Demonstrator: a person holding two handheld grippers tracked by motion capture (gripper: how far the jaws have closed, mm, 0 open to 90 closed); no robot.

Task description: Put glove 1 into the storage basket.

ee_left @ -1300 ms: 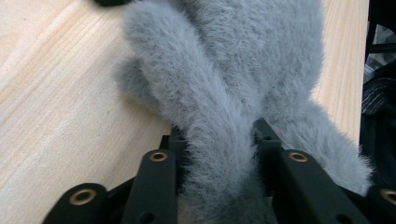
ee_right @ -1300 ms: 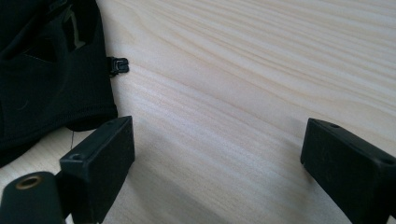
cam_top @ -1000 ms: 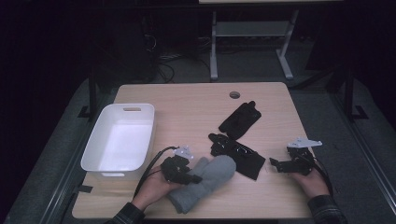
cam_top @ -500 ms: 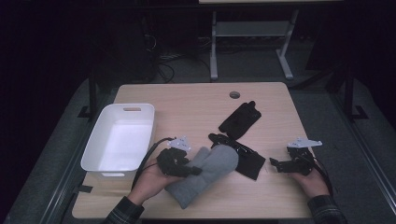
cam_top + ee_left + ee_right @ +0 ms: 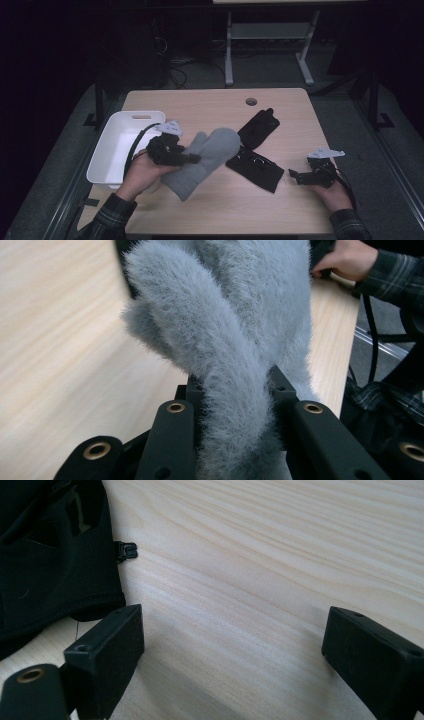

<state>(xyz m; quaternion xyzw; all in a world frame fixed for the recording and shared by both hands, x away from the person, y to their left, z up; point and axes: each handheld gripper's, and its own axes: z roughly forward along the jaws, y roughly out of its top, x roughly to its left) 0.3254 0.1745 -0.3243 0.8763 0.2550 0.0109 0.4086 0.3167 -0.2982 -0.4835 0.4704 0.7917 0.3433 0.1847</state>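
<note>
Mitten (image 5: 202, 157), grey and fuzzy, hangs clear of the table (image 5: 210, 102) in the left gripper (image 5: 192, 159), its rounded end tilted up toward the table's middle; a second ago it lay flat on the wood near the front edge, so the lift has just been made. Table, pale wood, carries the remaining items. Bin (image 5: 107, 157), white and rectangular, sits at the left edge just beside the raised hand, making it the likely destination for the mitten. Two black gloves lie right of the mitten: one glove (image 5: 255, 167) near the middle, the other glove (image 5: 258, 127) farther back. Left gripper, seen in its own view, pinches the mitten (image 5: 235, 365) between its jaws, the pile bulging out on both sides. Right gripper (image 5: 295, 176) rests at the front right with jaws spread and nothing between them; its own view shows bare wood and a glove edge (image 5: 45, 560) at left.
</note>
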